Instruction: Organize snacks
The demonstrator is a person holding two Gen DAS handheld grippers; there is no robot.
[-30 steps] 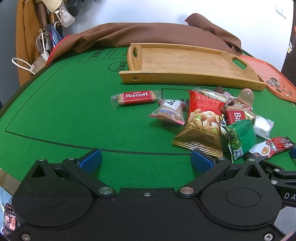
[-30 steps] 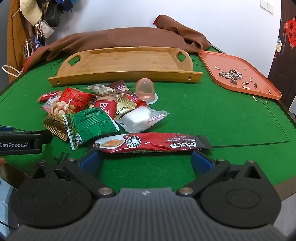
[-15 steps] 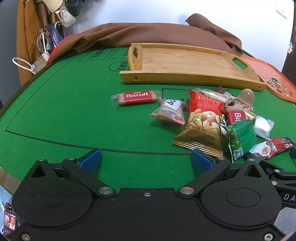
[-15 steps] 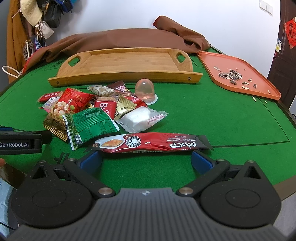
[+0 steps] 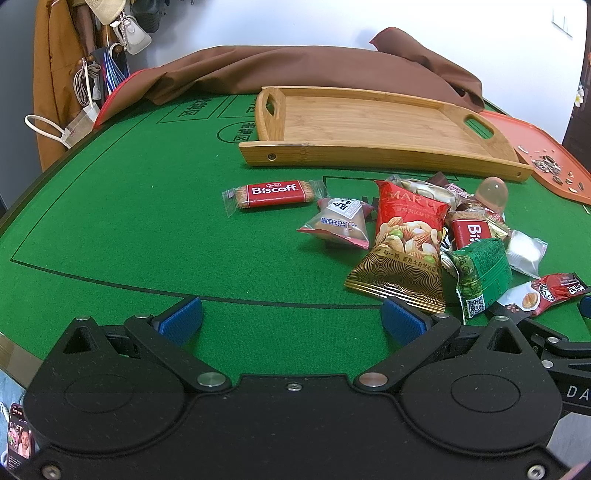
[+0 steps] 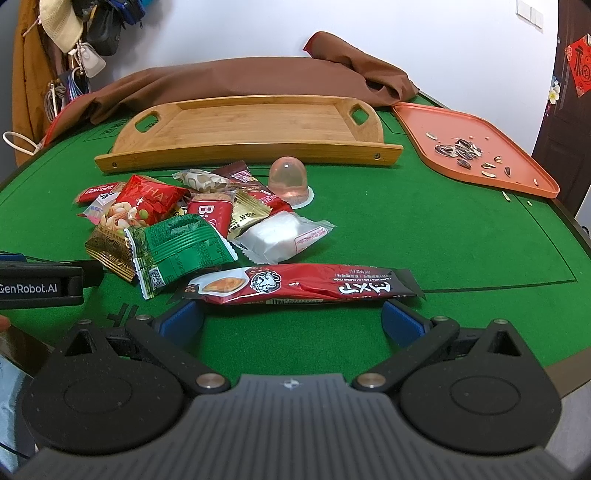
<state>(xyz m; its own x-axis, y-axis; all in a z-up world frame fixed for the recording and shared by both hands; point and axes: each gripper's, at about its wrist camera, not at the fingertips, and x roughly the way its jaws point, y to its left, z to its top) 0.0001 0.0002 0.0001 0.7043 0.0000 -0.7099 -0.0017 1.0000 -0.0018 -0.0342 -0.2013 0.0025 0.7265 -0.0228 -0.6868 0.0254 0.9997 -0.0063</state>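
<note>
A pile of snack packets lies on the green table (image 5: 147,229): a Biscoff bar (image 5: 275,192), a red and gold nut bag (image 5: 402,243), a green packet (image 6: 177,251), a white packet (image 6: 284,236), a clear jelly cup (image 6: 288,179) and a long red bar (image 6: 303,285). An empty bamboo tray (image 6: 258,125) stands behind the pile. My left gripper (image 5: 291,319) is open and empty, left of the pile near the front edge. My right gripper (image 6: 291,319) is open, its fingertips just short of the long red bar.
An orange tray (image 6: 476,147) with sunflower seed shells sits at the right. A brown cloth (image 6: 240,83) is bunched along the far edge. Bags and a hat hang at the back left (image 5: 125,33). The left gripper's body (image 6: 40,282) shows at the right wrist view's left edge.
Both grippers have edged very slightly forward and lower toward the table. Nothing was taken hold of or moved.
</note>
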